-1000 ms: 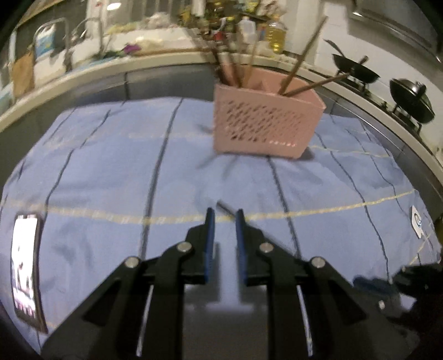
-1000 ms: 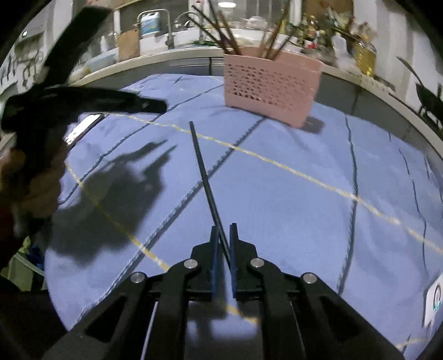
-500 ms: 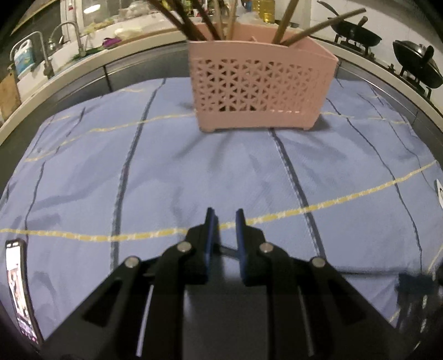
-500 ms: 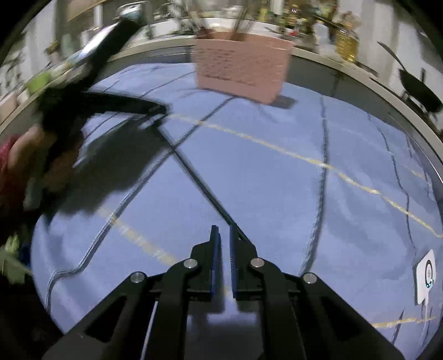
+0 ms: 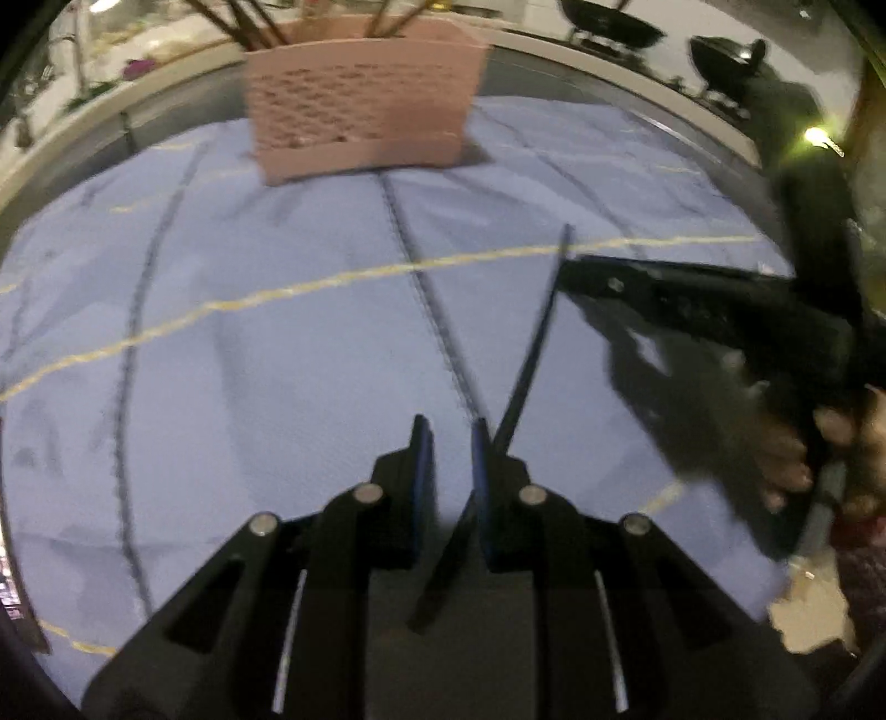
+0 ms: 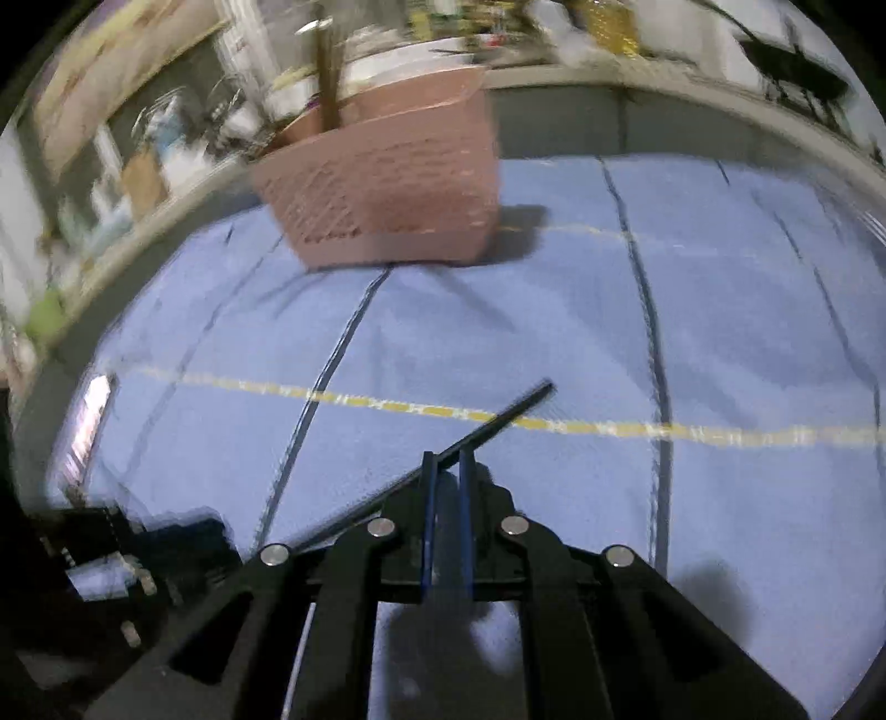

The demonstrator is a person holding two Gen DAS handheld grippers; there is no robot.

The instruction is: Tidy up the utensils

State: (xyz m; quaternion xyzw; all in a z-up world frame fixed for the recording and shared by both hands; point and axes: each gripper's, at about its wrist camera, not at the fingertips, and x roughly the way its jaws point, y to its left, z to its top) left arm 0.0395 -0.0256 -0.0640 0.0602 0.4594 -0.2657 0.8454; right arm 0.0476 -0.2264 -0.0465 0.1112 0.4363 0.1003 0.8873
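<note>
A thin dark chopstick (image 6: 498, 418) lies slantwise across my right gripper (image 6: 446, 459), which is shut on it just above the blue cloth. From the left wrist view that right gripper (image 5: 562, 271) comes in from the right, gripping the chopstick (image 5: 531, 343) near its upper end. The stick's lower end runs behind the right finger of my left gripper (image 5: 448, 437) and crosses the narrow gap between its jaws, which do not press on it. The pink slotted basket (image 5: 360, 99) (image 6: 387, 188) stands at the far side, holding several chopsticks (image 5: 243, 22).
A blue striped cloth (image 5: 221, 332) covers the counter. A phone (image 6: 88, 421) lies at its left edge. Woks (image 5: 725, 55) sit on a stove at the back right. A person's hand (image 5: 792, 459) holds the right tool. My left gripper (image 6: 213, 526) shows blurred at lower left.
The chopstick has turned from pointing straight ahead to lying slantwise in the right jaws. The right gripper has come into the left view, and the left gripper has dropped to the stick's lower end.
</note>
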